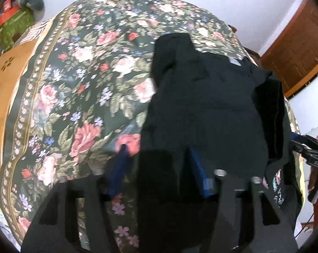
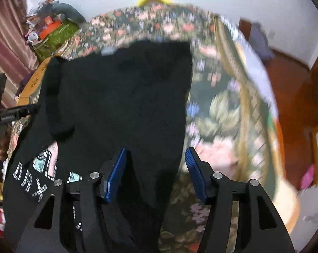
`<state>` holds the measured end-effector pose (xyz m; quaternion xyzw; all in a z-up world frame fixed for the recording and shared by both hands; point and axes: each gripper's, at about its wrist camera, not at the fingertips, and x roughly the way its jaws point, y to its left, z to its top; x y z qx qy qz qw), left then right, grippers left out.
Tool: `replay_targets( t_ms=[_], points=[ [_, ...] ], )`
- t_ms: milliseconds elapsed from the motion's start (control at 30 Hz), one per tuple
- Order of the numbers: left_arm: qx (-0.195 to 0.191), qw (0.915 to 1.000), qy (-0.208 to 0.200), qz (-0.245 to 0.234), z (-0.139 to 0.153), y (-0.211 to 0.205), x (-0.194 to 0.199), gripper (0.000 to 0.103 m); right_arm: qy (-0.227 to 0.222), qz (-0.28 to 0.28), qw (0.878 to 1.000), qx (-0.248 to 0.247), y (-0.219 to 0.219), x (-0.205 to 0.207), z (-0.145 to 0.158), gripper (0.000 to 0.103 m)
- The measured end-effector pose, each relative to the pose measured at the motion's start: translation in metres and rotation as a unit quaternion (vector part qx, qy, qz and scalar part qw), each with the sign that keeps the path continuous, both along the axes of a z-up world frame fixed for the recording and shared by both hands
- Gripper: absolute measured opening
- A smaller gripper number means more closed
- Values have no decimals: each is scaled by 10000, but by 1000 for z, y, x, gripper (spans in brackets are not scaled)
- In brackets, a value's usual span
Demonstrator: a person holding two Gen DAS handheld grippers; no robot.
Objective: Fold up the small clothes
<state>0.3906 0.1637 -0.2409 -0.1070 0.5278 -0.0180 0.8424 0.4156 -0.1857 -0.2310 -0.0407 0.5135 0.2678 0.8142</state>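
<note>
A small black garment (image 1: 211, 109) with a printed front lies on a floral bedspread (image 1: 78, 88); its grey neck label (image 1: 236, 61) shows at the far end. It also shows in the right wrist view (image 2: 125, 92), with the white print (image 2: 30, 175) at the lower left. My left gripper (image 1: 159, 160) is open, its blue pads (image 1: 198, 168) straddling the garment's near left edge. My right gripper (image 2: 154, 166) is open, its blue pads (image 2: 116, 172) straddling the near right edge. Neither pad pair presses the cloth.
The floral bedspread (image 2: 220, 113) covers the bed. A green box and clutter (image 2: 53, 33) sit at the far left corner. A wooden door (image 1: 296, 48) and red-brown floor (image 2: 294, 88) lie to the right. The other gripper (image 1: 310, 154) shows at the right edge.
</note>
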Motion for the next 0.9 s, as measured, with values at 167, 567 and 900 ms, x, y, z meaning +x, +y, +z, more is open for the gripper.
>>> replay_targets(
  t_ms=[167,567,900],
  points=[
    [625,9978,-177,-155,9,-27,0,9,-149,-61,9990,414,11,-3,3,48],
    [857,9955,-197,340,9,2,27,8,-412,-8,9986,339,39,26,10,8],
    [646,9977,83,168,13,12,-21,37,-276,100,9996,56,11,-11,25,44]
  ],
)
